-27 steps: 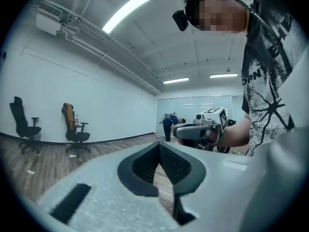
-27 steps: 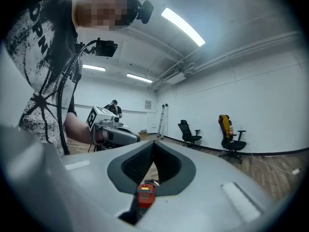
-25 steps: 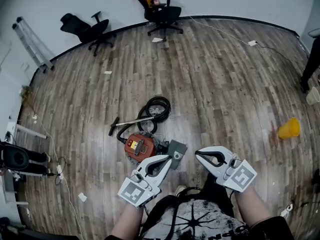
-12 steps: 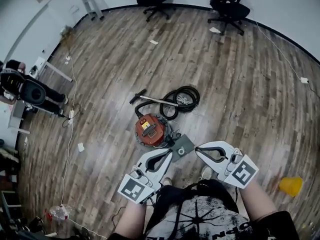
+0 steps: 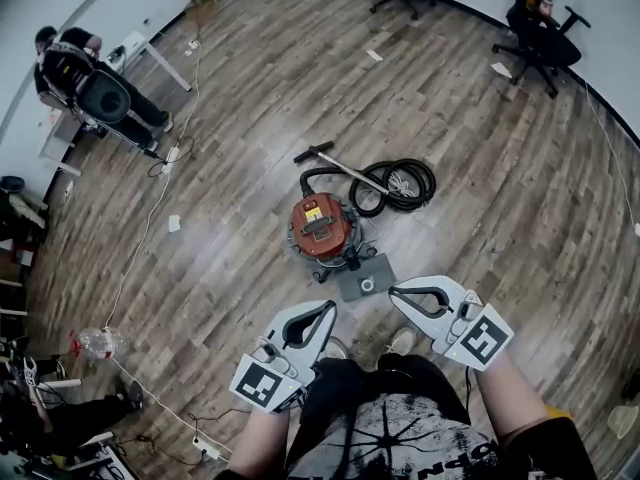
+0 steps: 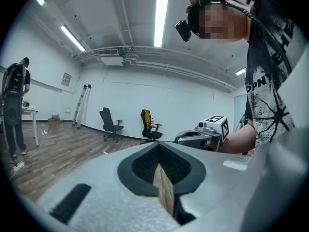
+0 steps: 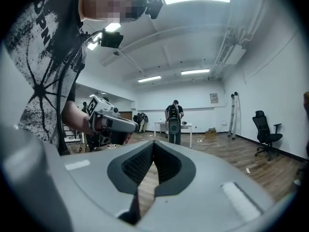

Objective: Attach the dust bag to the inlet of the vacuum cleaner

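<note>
A red drum vacuum cleaner [image 5: 322, 226] stands on the wooden floor, with its black hose [image 5: 402, 182] coiled behind it and its wand [image 5: 330, 160] lying alongside. The grey dust bag [image 5: 366, 276], flat with a round collar hole, lies on the floor against the vacuum's near side. My left gripper [image 5: 328, 310] hovers shut and empty at waist height, short of the bag. My right gripper [image 5: 397, 292] is shut and empty too, just right of the bag in the picture. Each gripper view looks level across the room: left gripper [image 6: 159, 148], right gripper [image 7: 153, 145].
A person with a backpack [image 5: 85, 73] stands by a table at the far left. Office chairs [image 5: 545, 30] stand at the back wall. A cable [image 5: 150, 218] runs across the floor on the left, near a plastic bottle [image 5: 98, 343]. A ladder [image 6: 82, 105] leans on the wall.
The head view has swung round, so the vacuum and bag now sit higher and further right in it. Both grippers stay shut in front of the body and have turned with it.
</note>
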Demonstrator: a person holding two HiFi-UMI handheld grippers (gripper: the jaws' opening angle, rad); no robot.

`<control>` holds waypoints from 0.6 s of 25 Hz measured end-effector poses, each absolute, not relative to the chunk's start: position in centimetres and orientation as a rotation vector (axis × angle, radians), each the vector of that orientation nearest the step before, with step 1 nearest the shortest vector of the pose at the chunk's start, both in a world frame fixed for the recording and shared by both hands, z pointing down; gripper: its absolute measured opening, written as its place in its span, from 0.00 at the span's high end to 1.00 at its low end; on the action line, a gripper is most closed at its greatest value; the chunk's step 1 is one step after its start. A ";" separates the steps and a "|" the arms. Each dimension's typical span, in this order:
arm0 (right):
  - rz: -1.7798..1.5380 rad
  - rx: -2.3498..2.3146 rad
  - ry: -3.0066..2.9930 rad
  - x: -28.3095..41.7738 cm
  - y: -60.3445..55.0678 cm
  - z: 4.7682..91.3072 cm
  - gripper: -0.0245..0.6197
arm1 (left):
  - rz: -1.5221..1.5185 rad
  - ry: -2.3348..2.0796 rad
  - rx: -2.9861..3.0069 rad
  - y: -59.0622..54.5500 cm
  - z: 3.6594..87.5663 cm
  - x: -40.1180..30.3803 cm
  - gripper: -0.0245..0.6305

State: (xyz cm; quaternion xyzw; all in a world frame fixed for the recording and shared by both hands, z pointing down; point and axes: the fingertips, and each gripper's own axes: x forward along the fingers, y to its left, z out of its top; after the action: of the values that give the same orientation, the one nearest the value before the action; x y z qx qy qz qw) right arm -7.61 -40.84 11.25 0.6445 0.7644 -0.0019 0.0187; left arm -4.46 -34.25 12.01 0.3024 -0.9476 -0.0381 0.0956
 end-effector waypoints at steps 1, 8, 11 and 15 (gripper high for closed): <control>-0.012 2.003 2.362 -7.6 -40.4 11.2 0.95 | -0.122 -2.812 0.889 -34.0 12.1 -4.3 0.96; 0.234 2.006 2.475 -6.4 -38.9 13.9 0.95 | -0.180 -2.822 0.960 -31.3 12.5 -2.9 0.96; 0.153 1.897 2.525 -5.9 -37.7 13.3 0.95 | -0.183 -2.837 1.029 -30.3 12.4 -2.3 0.96; 0.414 1.906 2.596 -4.9 -37.6 16.6 0.95 | -0.211 -2.794 1.103 -29.4 14.0 -1.3 0.96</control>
State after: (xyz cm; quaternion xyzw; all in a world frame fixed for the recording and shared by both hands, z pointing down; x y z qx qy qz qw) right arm -4.91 -37.60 16.55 0.5863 0.7983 0.1272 -0.0526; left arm -1.32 -29.41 13.99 0.3656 -0.9259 -0.0700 0.0650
